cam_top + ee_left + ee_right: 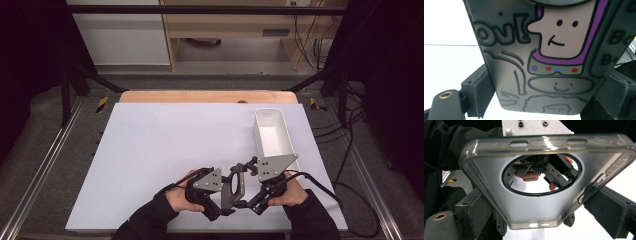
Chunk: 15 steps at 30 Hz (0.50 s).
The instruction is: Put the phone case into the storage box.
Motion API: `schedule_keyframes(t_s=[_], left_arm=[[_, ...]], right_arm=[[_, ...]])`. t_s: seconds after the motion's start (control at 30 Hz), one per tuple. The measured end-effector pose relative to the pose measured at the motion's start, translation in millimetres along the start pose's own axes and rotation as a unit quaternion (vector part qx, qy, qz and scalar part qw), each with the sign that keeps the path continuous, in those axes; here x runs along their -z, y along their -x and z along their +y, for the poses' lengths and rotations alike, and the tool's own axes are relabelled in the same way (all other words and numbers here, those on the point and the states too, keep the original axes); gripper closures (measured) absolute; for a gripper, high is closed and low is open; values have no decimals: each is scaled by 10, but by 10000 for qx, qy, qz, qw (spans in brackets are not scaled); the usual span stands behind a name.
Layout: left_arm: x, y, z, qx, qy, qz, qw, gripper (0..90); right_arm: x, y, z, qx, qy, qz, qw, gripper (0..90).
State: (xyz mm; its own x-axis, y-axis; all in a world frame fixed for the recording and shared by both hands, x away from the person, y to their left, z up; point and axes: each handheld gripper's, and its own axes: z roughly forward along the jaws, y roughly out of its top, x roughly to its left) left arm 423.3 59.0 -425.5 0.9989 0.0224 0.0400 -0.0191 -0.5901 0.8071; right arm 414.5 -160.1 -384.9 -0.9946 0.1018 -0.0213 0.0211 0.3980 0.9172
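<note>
Holding a translucent smoky-grey phone case [236,184] with a round hole in its back, up off the white desk [165,150] at the near edge, slightly right of centre. Gripped from both sides at once: left gripper [220,197] on the left of it, right gripper [252,192] on the right, each in a hand [180,196] coming out of a dark sleeve. Seen from the left gripper view, outer face of the case [539,65] turned to the camera, printed with black-outlined cartoon figures, a purple-rimmed face and a row of coloured dots; black jaws standing wide on either side of the narrow end, the padded left one [482,92] lying against the case edge. Seen from the right gripper view, inner face of the case [541,210] with its raised rim and button cut-outs; jaws again spread wide, pads [477,216] touching the two slanted sides, so both pairs clamped on the case rather than hanging free. Through the round hole, gear teeth of the other gripper and fingertips [530,176] behind. Farther off on the right of the desk, a white oblong plastic tray [287,130], standing well apart from the case.
</note>
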Motion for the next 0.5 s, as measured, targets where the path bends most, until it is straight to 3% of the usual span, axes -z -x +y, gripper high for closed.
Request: schedule_keyframes(t_s=[0.5], left_arm=[[-6,-14,-8,111,-80,-54,9999,109]], right_arm=[[-17,7,-5,-50,-45,6,10000,120]])
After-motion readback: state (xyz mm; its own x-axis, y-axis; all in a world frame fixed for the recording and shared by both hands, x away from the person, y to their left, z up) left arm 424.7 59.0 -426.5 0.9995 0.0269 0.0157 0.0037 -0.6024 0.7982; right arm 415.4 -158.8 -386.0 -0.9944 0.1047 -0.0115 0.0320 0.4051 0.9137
